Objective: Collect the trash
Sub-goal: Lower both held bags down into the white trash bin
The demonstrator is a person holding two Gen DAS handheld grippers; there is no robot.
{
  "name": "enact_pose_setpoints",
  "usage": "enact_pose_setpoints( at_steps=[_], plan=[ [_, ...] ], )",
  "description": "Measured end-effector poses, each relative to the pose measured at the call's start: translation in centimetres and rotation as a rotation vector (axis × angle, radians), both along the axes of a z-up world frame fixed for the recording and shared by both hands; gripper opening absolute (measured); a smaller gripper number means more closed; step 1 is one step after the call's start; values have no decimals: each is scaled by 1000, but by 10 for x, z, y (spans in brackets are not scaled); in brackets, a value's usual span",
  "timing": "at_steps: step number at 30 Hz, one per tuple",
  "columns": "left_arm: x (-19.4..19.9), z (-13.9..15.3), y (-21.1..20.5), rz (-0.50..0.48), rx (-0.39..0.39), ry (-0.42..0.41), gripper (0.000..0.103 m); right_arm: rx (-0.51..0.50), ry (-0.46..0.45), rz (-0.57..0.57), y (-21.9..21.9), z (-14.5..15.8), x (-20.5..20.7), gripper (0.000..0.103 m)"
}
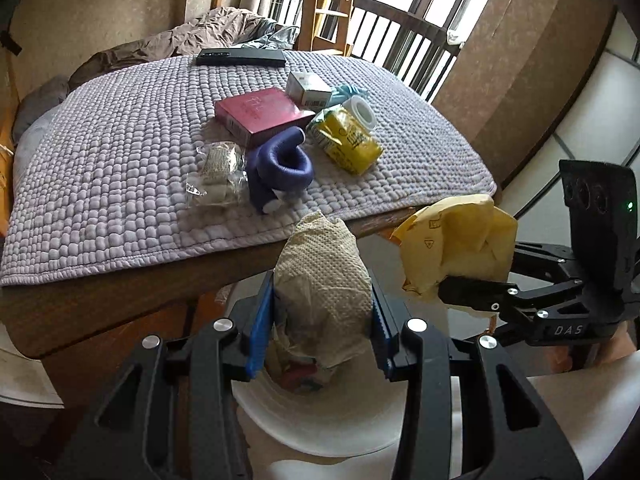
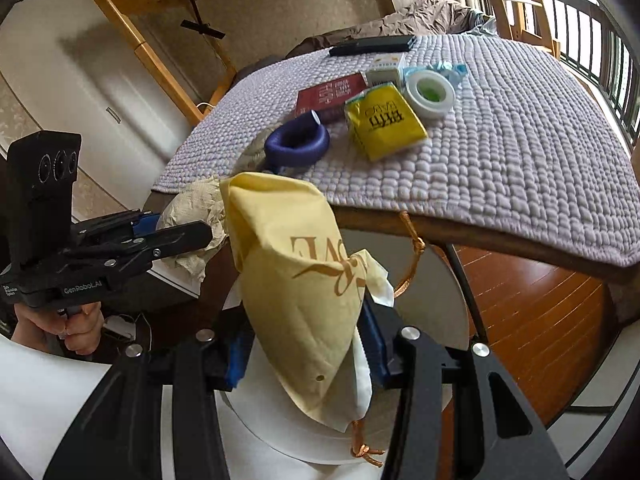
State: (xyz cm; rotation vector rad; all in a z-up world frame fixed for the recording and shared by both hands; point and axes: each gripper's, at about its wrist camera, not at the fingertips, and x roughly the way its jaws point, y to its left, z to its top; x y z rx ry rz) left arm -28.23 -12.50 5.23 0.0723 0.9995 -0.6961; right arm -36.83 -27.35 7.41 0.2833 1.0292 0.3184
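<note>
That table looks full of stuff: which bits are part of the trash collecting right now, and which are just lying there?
In the job:
- crumpled paper towel in the left gripper
- yellow bag in the right gripper
- white bin below

Lying on the quilt:
- red box
- yellow packet
- purple ring
- tape roll
- remote

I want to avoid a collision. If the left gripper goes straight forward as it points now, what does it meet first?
Probably the table edge, just beyond the paper wad clamped in the left gripper; depth is unclear, and the bin lies below.
</note>
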Motion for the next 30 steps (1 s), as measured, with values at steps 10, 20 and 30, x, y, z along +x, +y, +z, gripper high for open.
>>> enact_pose_setpoints(
  at_steps=[10,20,30],
  plan=[
    [-7,-8,-4,-8,52,-15,44,7,34,11,0,-11,-1,46],
    [-11,-18,-7,-14,82,2,44,12,50,18,-1,-18,-2,46],
    [-11,-29,-13,-26,118,14,44,6,78,18,-1,-29,5,46]
  ],
)
